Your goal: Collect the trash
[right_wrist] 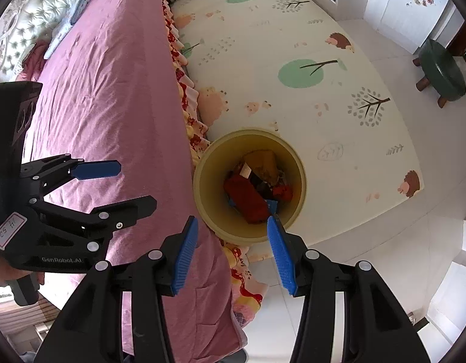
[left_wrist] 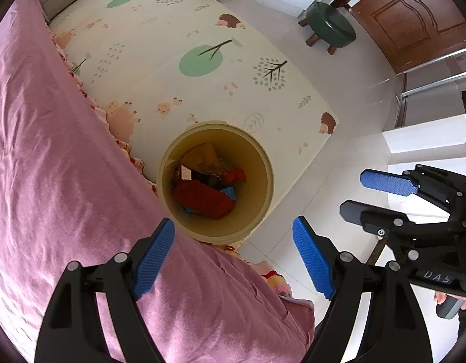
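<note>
A tan round trash bin (left_wrist: pixel 264 166) (right_wrist: pixel 207 187) stands on the floor mat beside the bed. Inside lie a red packet (left_wrist: pixel 202 199) (right_wrist: pixel 248 204), a yellow-brown wrapper (left_wrist: pixel 202 152) (right_wrist: pixel 261 160) and other scraps. My left gripper (left_wrist: pixel 234 254) (right_wrist: pixel 123 187) hovers above the bed edge, just short of the bin, open and empty. My right gripper (right_wrist: pixel 233 254) (left_wrist: pixel 372 196) hangs over the bin's near rim, open with a narrower gap, nothing between its blue pads (right_wrist: pixel 279 254). Both point steeply down.
A bed with a pink cover (left_wrist: pixel 66 166) (right_wrist: pixel 105 90) fills the left side. A patterned play mat (left_wrist: pixel 202 60) covers the floor beyond the bin. A green stool (left_wrist: pixel 329 25) (right_wrist: pixel 443 72), a wooden door (left_wrist: pixel 414 21) and a white cabinet (left_wrist: pixel 429 139) lie to the right.
</note>
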Demonstrator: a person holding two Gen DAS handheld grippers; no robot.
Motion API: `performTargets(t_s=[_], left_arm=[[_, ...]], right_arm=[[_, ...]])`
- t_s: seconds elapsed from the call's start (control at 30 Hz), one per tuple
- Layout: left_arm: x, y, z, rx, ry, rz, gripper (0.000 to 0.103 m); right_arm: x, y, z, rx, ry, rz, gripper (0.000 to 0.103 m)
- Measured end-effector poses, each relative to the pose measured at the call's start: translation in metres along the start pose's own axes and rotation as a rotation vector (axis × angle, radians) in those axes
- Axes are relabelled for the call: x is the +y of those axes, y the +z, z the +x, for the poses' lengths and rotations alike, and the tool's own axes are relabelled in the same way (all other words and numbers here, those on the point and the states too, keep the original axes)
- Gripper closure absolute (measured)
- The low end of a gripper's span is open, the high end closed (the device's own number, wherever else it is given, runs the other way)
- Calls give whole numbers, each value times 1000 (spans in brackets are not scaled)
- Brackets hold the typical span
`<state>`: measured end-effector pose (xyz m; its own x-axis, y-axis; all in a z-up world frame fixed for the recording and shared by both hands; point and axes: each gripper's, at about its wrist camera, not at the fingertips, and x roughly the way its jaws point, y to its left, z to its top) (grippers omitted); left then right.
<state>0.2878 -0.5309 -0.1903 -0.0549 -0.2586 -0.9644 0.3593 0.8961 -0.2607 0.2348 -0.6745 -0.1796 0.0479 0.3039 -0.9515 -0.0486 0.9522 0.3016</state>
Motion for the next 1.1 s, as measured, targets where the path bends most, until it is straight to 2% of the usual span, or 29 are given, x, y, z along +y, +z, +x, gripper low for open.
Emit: performTargets(t_s=[0.27,0.5,0.77,1.1], left_arm=[[15,-21,-28,-42,10,-26,23],[30,-56,-63,-108,33,-62,23],[58,-111,-102,-185,66,-136,19],[112,-208,-147,-261,107,-322,17]], right_arm=[[25,-7,-18,-27,6,-40,55],[59,-19,-36,-55,6,-89,55],[116,-37,-41,-64,43,-163,55],[214,-59,-40,-64,128,-281,54]])
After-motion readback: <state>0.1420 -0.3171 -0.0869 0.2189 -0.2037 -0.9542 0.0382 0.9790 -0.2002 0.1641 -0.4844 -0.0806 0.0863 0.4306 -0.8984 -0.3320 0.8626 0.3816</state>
